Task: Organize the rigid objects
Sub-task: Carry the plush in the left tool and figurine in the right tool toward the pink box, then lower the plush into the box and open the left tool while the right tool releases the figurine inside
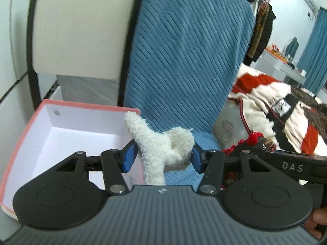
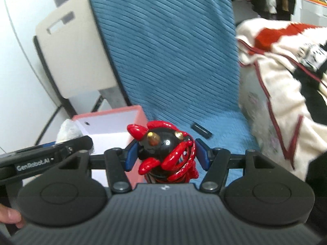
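Left gripper point(image 1: 162, 157) clamps the white plush toy point(image 1: 161, 145) above the blue cushion point(image 1: 184, 61), beside the pink box point(image 1: 67, 130). Right gripper point(image 2: 166, 155), "DAS" on its side, pinches the red-and-black figurine point(image 2: 163, 151); "GenRobot.AI" marks the left one.

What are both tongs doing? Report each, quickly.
Left tongs: closed on the white fluffy toy.
Right tongs: closed on the red-and-black figurine.

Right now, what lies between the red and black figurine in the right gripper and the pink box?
Nothing. In the right wrist view the red and black figurine, clamped in the right gripper, hangs in front of the open pink box; only that gripper's left finger lies across the gap.
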The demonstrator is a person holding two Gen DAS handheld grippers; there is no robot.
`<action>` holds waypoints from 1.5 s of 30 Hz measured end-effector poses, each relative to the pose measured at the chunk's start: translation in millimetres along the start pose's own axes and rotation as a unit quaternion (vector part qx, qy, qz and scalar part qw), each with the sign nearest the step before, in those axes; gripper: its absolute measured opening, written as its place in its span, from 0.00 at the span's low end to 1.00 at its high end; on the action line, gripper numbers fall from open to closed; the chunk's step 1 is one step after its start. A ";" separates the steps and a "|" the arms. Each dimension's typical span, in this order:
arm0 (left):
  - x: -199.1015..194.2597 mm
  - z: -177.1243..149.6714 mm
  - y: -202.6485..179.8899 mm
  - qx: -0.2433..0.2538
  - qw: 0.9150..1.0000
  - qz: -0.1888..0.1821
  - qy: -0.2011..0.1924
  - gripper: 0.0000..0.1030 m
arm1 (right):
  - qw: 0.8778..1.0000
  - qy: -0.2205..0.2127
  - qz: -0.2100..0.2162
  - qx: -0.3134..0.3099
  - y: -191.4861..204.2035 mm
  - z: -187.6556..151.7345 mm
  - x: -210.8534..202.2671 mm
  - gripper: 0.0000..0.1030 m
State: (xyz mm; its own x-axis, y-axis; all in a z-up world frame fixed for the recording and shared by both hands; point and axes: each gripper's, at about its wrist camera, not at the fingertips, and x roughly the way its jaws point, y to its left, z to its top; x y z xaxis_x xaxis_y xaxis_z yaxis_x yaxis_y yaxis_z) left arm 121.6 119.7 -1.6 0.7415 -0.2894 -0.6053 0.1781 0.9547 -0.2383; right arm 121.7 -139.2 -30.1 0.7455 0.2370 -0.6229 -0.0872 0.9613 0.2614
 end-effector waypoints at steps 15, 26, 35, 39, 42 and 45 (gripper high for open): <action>-35.0 29.7 128.0 -0.051 0.995 0.082 -0.007 0.58 | 0.994 0.029 0.077 -0.065 123.6 17.7 47.9 0.60; 16.6 -2.1 199.4 -0.076 0.991 0.090 0.068 0.58 | 0.988 0.115 0.065 -0.079 155.3 -27.1 122.3 0.60; 67.5 -41.5 228.3 -0.095 0.984 0.085 0.128 0.59 | 0.978 0.182 0.039 -0.093 164.1 -71.7 167.5 0.60; 79.3 -52.2 233.7 -0.105 0.981 0.086 0.140 0.59 | 0.974 0.201 0.034 -0.095 163.0 -82.8 178.7 0.60; 83.8 -54.8 235.5 -0.107 0.979 0.092 0.145 0.59 | 0.973 0.210 0.030 -0.089 160.3 -84.6 183.3 0.60; 80.3 -55.3 238.2 -0.114 0.977 0.102 0.146 0.65 | 0.973 0.211 0.034 -0.088 158.9 -83.1 183.5 0.61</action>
State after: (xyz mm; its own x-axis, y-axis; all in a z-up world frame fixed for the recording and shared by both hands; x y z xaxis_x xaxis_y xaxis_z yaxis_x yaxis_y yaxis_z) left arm 187.8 320.0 -149.0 0.5250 -0.1344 -0.8405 -0.1276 0.9639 -0.2339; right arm 189.8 68.7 -164.1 0.3990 0.3021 -0.8658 -0.2660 0.9417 0.2060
